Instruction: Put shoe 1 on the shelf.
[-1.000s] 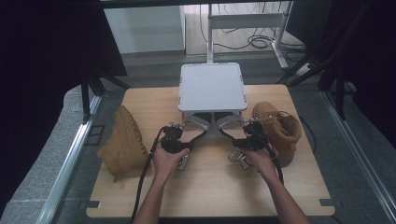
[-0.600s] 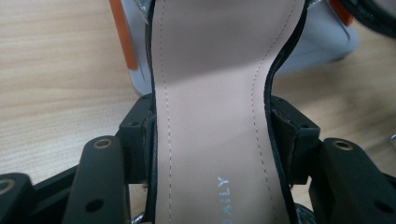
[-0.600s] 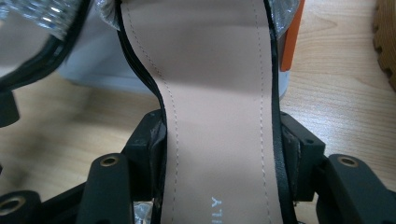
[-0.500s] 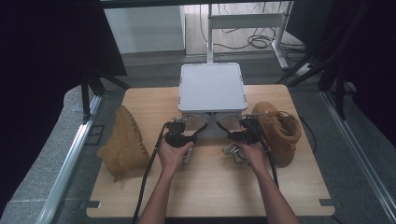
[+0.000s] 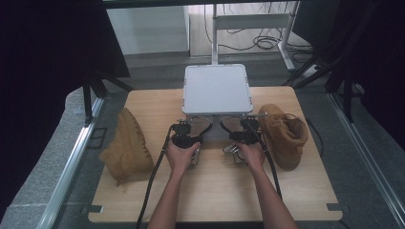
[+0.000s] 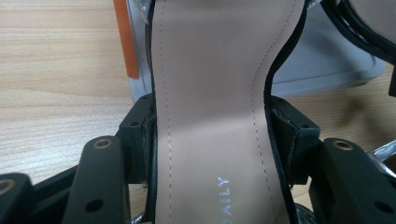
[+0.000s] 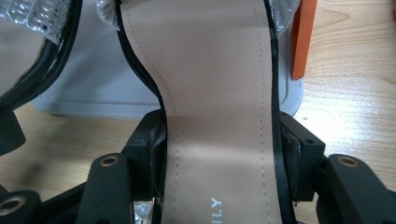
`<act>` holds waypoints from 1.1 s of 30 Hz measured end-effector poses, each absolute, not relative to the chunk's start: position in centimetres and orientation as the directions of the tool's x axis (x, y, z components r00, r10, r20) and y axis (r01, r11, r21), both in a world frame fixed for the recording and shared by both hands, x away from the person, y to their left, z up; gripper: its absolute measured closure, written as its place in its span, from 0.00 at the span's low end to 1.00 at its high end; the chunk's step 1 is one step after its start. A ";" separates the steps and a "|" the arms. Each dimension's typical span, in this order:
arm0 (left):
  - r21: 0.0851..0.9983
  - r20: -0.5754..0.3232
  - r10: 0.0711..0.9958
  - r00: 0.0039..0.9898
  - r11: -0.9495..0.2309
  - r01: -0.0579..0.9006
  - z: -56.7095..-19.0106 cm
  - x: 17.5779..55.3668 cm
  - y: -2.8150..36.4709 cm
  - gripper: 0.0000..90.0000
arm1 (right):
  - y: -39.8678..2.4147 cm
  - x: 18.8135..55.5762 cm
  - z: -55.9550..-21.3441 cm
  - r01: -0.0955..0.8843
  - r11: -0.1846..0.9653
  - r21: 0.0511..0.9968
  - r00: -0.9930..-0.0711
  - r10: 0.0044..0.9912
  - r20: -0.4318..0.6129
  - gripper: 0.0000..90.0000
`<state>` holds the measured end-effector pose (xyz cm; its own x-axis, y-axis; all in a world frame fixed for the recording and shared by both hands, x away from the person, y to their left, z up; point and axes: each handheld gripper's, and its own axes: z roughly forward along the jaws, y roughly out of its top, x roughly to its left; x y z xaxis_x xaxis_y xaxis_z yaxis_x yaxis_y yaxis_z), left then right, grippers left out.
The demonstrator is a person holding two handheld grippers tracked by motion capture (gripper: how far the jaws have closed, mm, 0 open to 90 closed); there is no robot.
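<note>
Two sandals in hand, one per hand-held gripper. Left sandal (image 6: pixel 210 116): beige insole, black edging, lettering printed on the insole near the heel end. Left hand-held gripper (image 6: pixel 212 133) has its jaws wide but pressed on both edges of the sole at the waist, so it is a grip on a wide thing, not an open jaw. Right sandal (image 7: pixel 219 107): same build, silver perforated strap at the toe end. Right hand-held gripper (image 7: pixel 224 149) clamps it the same way, pads on both sole edges.

Position in the high view: both sandals sit at mid-desk, just in front of the near edge of the grey box (image 5: pixel 217 88), toes pointing at it. In the gripper views the toe ends overlap the box's near edge; cannot tell if they touch it. The two sandals are side by side, close, with a small gap between them.

Container: grey box is flat, with its lid on, at the far middle of the desk (image 5: pixel 210 191). Contents not visible. Orange tab on each near corner.

Outward: tan boot (image 5: pixel 128 145) lies on its side at the left, sole facing the desk's left edge. Second tan boot (image 5: pixel 284 133) stands upright at the right, just beside the right gripper. Both boots are out of the box, on the desk.
</note>
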<state>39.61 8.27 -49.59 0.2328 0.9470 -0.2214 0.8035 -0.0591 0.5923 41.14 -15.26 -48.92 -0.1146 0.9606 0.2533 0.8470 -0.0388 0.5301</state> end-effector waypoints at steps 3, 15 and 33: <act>0.585 -0.220 0.949 0.228 -0.059 0.809 -50.0 39.8 8.1 0.46 | -15.2 41.3 -49.0 0.840 -0.034 0.541 -0.115 0.964 0.238 0.47; 0.572 -0.228 0.951 0.210 -0.044 0.819 -51.0 40.3 7.6 0.46 | -14.7 41.6 -49.4 0.839 -0.034 0.544 -0.100 0.971 0.215 0.47; 0.567 -0.265 0.940 0.215 -0.028 0.823 -50.7 40.5 7.6 0.21 | -14.8 41.7 -49.9 0.861 -0.030 0.507 -0.092 0.973 0.213 0.32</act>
